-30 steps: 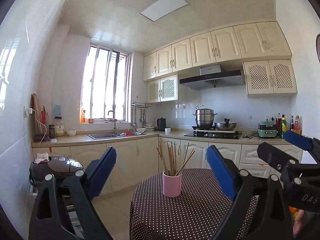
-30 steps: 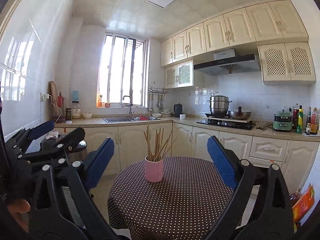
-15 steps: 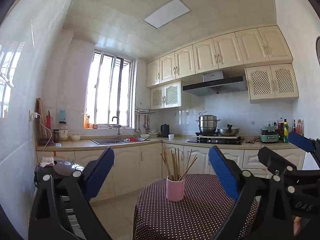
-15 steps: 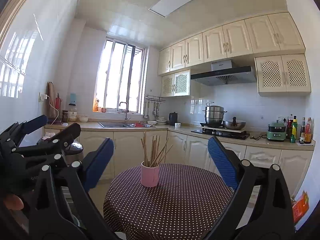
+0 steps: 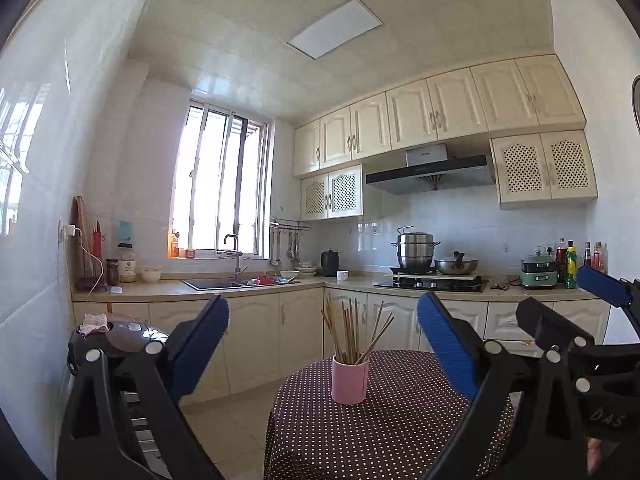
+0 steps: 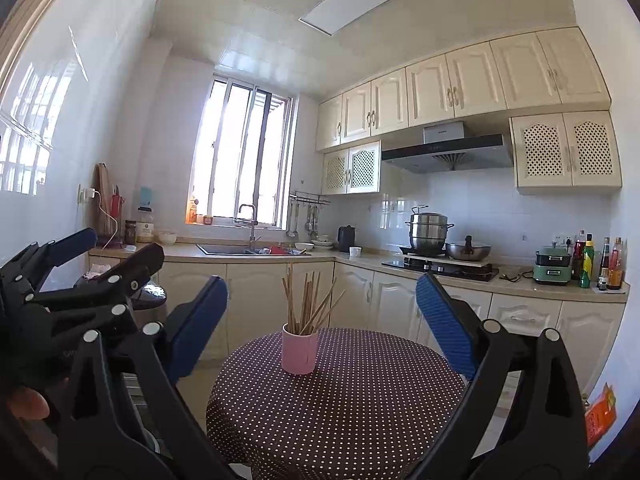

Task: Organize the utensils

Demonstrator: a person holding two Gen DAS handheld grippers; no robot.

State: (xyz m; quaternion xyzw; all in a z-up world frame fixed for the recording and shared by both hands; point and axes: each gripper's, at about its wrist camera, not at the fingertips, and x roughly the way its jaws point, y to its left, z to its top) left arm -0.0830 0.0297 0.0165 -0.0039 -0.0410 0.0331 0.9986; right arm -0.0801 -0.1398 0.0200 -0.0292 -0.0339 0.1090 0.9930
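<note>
A bright window sits at eleven o'clock above the sink. Cream cabinets and a range hood line the wall at one o'clock. A ceiling light panel sits at twelve.

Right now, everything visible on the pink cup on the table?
The plain pink cylindrical cup looks like smooth ceramic or plastic, with no handle or print in view. It stands upright on the round table under a dark brown white-dotted tablecloth, toward the far edge. A loose bunch of thin wooden chopsticks stands in it, fanned out and leaning on the rim. Nothing else touches it; both grippers are short of it, jaws open and empty.
</note>
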